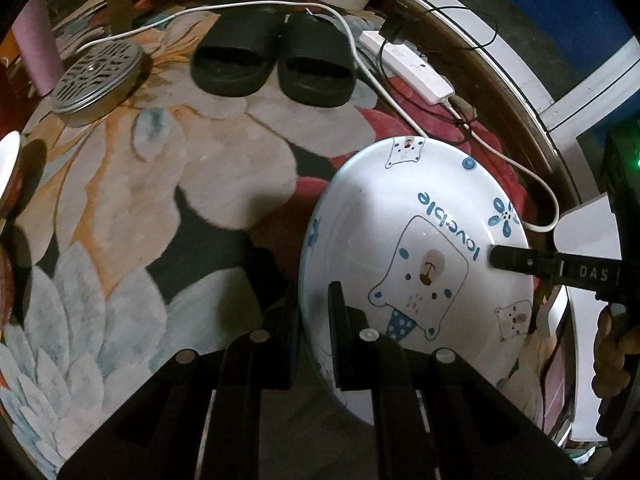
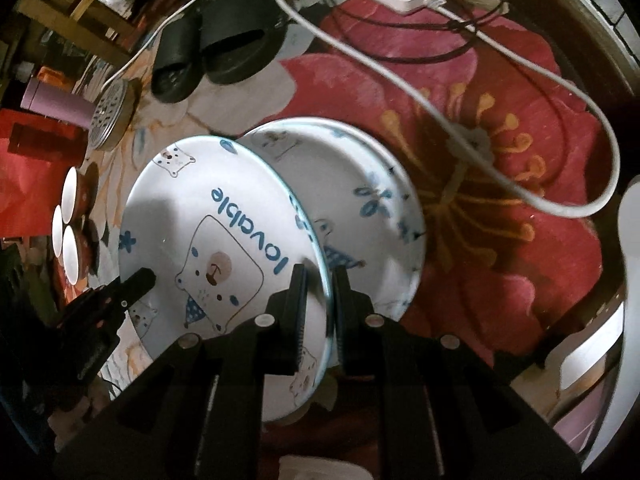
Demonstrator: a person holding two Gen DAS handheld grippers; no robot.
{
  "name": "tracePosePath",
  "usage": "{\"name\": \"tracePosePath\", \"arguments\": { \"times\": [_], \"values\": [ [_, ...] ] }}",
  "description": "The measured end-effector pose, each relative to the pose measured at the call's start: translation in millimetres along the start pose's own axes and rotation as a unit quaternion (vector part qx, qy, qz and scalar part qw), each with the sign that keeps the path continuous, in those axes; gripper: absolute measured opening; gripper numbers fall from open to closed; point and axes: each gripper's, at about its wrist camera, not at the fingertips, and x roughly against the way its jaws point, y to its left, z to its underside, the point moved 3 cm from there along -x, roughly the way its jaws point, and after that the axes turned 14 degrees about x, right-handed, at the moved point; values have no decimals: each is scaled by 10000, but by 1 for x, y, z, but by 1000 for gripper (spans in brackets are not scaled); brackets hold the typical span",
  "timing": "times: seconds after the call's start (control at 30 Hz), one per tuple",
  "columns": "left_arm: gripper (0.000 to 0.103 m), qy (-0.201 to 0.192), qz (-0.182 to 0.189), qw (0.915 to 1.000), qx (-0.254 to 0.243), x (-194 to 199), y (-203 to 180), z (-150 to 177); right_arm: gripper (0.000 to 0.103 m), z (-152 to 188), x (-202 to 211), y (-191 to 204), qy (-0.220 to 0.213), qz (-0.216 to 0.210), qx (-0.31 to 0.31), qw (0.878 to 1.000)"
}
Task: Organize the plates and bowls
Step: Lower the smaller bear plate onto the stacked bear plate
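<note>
We saw a white plate (image 1: 420,248), printed with a bear and the word "lovable", held tilted above a floral rug (image 1: 120,208) by both claws. The left claw (image 1: 314,300) was closed on the plate's rim, one finger on the printed face and the other behind it. The right claw (image 2: 320,284) was likewise clamped on the opposite rim, its fingers to either side of the blue-lined edge. In the left wrist view the right claw reached in from the right onto the plate's face. Under the held plate, in the right wrist view, a second plate (image 2: 372,200) of the same pattern lay on the rug. Three small white-lined bowls (image 2: 68,220) stood at the left, well apart from the claws. Black slippers (image 1: 276,60), a metal perforated lid (image 1: 98,78) and a white power strip (image 1: 416,68) lay beyond.
</note>
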Motion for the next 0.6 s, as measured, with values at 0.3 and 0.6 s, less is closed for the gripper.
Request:
{"name": "tracePosePath", "arguments": {
  "times": [0.3, 0.6],
  "values": [
    [10, 6, -98, 9998, -188, -18, -29, -6, 14, -4, 0, -32, -66, 3, -165, 9998],
    [10, 22, -300, 9988, -387, -30, -33, -3, 13, 0, -11, -47, -5, -25, -225, 9997]
  ]
}}
